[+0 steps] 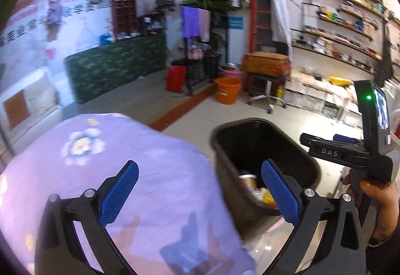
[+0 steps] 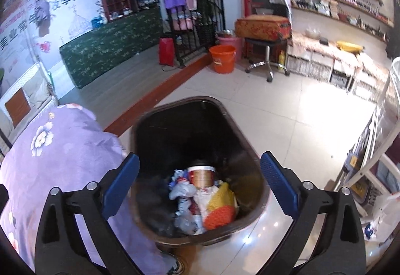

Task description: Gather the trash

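Down over the dark trash bin (image 2: 197,124) the right gripper (image 2: 200,190) was held, its 2 blue-padded fingers (image 2: 280,187) spread wide and nothing caught between them. Inside the bin, trash was seen piled at the bottom: a paper cup (image 2: 202,176) with a dark lid standing upright, crumpled bluish-white wrappers (image 2: 183,190) just beside it, a yellow piece (image 2: 221,196) and an orange mesh piece (image 2: 220,216) touching at the near wall.

Over on the left side, the left gripper (image 1: 200,192) was also held wide apart and empty, poised above a purple floral cloth (image 1: 120,175), with its right finger (image 1: 281,192) overlapping the bin's rim (image 1: 265,122) in the left wrist view. From there the cup (image 1: 248,178) was glimpsed inside the bin, partly hidden by that finger. The right gripper's body (image 1: 350,150), marked DAS, was seen side-on at the far right, gripped by a hand (image 1: 380,202) with a yellow nail.

The bin was standing on a pale tiled floor (image 2: 300,112), right beside the purple cloth. Well apart, an orange bucket (image 2: 222,58) was set near a chrome-legged stool (image 2: 266,52).
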### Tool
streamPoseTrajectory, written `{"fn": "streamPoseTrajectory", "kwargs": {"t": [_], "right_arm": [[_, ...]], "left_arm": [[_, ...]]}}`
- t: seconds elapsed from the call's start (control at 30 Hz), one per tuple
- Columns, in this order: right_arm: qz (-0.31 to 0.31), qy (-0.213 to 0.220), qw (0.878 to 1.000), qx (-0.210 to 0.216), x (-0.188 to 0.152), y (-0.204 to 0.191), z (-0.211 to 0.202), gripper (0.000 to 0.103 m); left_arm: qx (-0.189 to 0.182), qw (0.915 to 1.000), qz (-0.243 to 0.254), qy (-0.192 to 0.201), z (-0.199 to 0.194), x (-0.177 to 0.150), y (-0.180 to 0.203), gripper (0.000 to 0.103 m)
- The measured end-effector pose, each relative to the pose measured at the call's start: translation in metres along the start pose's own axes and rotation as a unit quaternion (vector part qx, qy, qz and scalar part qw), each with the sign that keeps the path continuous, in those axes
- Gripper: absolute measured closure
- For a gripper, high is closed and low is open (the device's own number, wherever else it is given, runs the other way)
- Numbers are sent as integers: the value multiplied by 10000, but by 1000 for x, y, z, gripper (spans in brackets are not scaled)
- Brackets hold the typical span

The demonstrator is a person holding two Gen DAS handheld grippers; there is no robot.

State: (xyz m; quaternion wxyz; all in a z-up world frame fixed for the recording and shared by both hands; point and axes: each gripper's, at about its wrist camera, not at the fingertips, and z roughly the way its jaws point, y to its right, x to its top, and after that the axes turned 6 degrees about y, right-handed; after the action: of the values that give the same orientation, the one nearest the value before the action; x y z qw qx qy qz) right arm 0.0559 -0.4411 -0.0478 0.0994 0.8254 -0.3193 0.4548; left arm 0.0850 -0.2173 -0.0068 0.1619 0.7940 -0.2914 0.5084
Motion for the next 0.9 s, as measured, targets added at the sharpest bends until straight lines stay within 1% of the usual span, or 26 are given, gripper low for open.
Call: {"fn": "streamPoseTrajectory", "kwargs": {"t": [0.03, 0.1, 0.2, 0.23, 0.3, 0.4, 0.47, 0.5, 0.6, 0.67, 0.83, 0.9], "right_arm": [[-79, 44, 10000, 14, -1, -11, -4, 6], [-287, 215, 9992, 171, -4, -34, -15, 6], [-534, 586, 9961, 387, -10, -65, -35, 6], [-626, 719, 9944, 466, -12, -76, -42, 6], [-838, 932, 9898, 670, -18, -100, -57, 6], [-922, 1006, 9862, 940, -23, -124, -72, 6], [-1001, 1126, 9829, 1062, -28, -136, -84, 6], [-1101, 1245, 9792, 1160, -31, -143, -94, 6], [-1430, 1485, 9695, 1329, -40, -160, -114, 6], [-1546, 1554, 9646, 1466, -46, -167, -125, 6], [-1491, 1554, 9605, 1765, -51, -171, -143, 6], [-1500, 1540, 9599, 1801, -52, -173, -146, 6]], "left_arm": [[125, 9999, -58, 3, -4, 0, -6, 6], [424, 9987, -279, 30, -17, -3, -26, 6], [842, 9946, -581, 161, -36, -8, -50, 6], [1044, 9920, -681, 211, -44, -11, -59, 6], [1319, 9874, -829, 262, -57, -15, -71, 6], [1624, 9808, -1021, 347, -76, -19, -92, 6], [1862, 9757, -1067, 432, -90, -22, -102, 6], [1965, 9734, -1087, 459, -96, -24, -105, 6], [2130, 9687, -1178, 497, -109, -27, -112, 6], [2206, 9651, -1306, 542, -118, -31, -118, 6], [2319, 9594, -1502, 575, -133, -39, -126, 6], [2370, 9572, -1534, 634, -139, -41, -127, 6]]}}
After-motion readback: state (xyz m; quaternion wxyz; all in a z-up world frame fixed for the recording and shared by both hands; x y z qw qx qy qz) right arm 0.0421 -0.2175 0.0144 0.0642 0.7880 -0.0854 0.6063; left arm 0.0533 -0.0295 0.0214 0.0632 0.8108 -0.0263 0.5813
